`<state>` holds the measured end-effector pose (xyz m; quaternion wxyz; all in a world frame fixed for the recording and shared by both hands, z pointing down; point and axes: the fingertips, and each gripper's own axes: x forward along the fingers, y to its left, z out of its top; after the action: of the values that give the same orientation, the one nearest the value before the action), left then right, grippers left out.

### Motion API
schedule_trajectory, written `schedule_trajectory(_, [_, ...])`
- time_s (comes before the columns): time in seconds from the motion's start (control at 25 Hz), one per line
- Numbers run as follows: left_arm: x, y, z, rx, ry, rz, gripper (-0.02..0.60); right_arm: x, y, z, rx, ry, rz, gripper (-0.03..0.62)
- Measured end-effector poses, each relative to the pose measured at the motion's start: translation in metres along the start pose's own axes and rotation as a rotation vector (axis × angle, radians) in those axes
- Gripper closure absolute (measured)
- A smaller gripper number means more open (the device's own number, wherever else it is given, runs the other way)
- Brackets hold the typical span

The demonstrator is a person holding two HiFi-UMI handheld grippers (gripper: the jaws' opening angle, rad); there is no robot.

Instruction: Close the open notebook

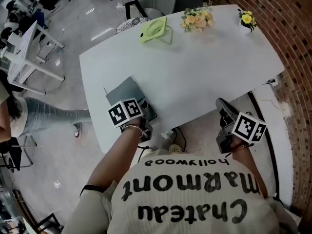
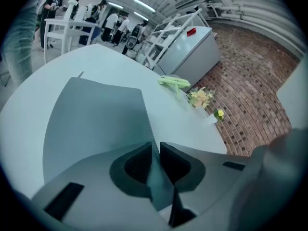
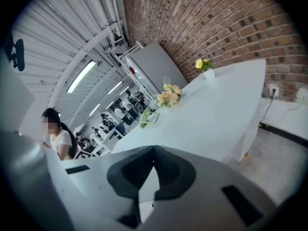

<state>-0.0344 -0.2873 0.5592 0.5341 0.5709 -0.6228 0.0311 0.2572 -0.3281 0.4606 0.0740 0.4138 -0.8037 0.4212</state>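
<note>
Left gripper (image 2: 155, 147) jaws sit slightly apart, with the notebook (image 2: 96, 124) cover's edge between them; right gripper (image 3: 154, 150) is closed, empty. I reckon the cover's thin, light and bendy, so grab it by that edge.

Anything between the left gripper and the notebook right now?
Nothing visible: the cover edge of the notebook lies between the jaws of the left gripper. The fan and flowers sit far across the table.

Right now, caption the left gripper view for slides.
Left gripper, jaws straddling the cover edge of the grey notebook on the white table.
</note>
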Motion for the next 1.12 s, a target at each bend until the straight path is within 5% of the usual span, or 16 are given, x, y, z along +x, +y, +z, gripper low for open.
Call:
schedule_trajectory(0.4, [-0.007, -0.012, -0.001, 0.026, -0.006, -0.086, 0.465, -0.005, 0.011, -0.011, 0.018, 0.008, 0.004, 0.591])
schedule_trajectory(0.68, [-0.019, -0.02, 0.006, 0.088, -0.113, -0.165, 0.469, 0.0, 0.036, -0.022, 0.016, 0.001, -0.005, 0.591])
schedule_trajectory(0.88, [-0.059, -0.023, 0.01, 0.064, -0.181, -0.297, 0.562, 0.01, 0.078, -0.045, -0.026, 0.02, 0.015, 0.591])
schedule_trajectory(1.12, [-0.126, -0.032, 0.02, 0.165, -0.246, -0.417, 0.578, 0.029, 0.132, -0.075, -0.053, 0.044, 0.065, 0.591])
